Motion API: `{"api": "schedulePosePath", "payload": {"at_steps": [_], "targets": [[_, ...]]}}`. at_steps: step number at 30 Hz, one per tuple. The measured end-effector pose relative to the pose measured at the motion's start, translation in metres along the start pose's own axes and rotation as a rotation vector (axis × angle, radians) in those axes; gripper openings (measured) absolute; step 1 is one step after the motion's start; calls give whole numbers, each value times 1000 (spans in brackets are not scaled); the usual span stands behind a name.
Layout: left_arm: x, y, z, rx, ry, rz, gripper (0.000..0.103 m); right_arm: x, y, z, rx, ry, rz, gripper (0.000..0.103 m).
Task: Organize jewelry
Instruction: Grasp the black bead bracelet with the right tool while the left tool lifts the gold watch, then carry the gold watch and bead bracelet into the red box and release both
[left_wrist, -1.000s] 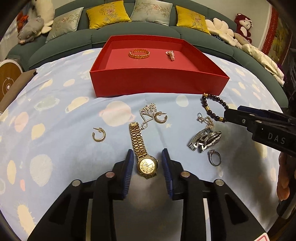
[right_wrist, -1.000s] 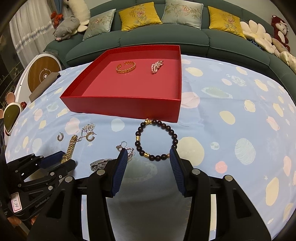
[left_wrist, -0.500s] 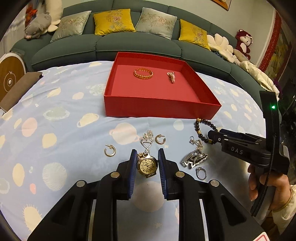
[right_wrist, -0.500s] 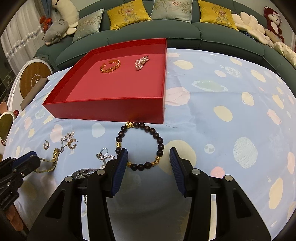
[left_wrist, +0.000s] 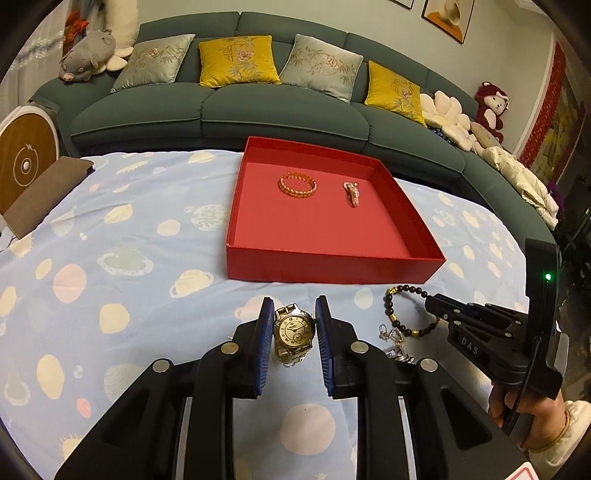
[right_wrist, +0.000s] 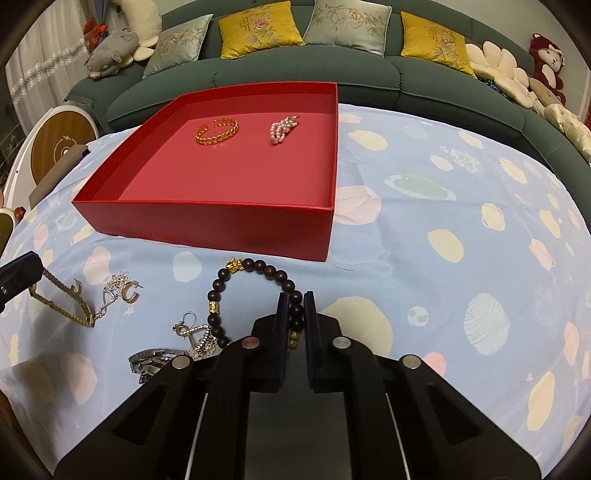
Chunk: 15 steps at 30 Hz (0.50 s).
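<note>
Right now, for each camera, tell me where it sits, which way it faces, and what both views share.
Left wrist: rides the left claw, angled down across the table toward the sofa; its pads grip the watch. The right claw and the hand holding it show at right.
Right wrist: rides the right claw, angled down toward the sofa, shut on the bead bracelet; the left claw's tip shows at left.
Shared: red box with a gold bangle and pearls, bead bracelet, sofa.
</note>
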<state>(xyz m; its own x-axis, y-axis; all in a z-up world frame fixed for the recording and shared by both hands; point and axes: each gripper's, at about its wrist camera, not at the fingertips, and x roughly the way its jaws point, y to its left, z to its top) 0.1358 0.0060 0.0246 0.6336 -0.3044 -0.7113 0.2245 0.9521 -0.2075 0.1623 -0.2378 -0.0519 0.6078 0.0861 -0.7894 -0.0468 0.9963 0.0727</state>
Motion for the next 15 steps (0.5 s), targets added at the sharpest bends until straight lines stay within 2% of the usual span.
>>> {"api": "schedulePosePath", "payload": {"at_steps": [10, 15], "targets": [[-21, 1, 32, -55, -97, -2, 19, -56, 27, 12, -33, -85, 96, 7], [-28, 4, 41, -67, -121, 2, 19, -74, 35, 20, -36, -116, 134, 7]]}}
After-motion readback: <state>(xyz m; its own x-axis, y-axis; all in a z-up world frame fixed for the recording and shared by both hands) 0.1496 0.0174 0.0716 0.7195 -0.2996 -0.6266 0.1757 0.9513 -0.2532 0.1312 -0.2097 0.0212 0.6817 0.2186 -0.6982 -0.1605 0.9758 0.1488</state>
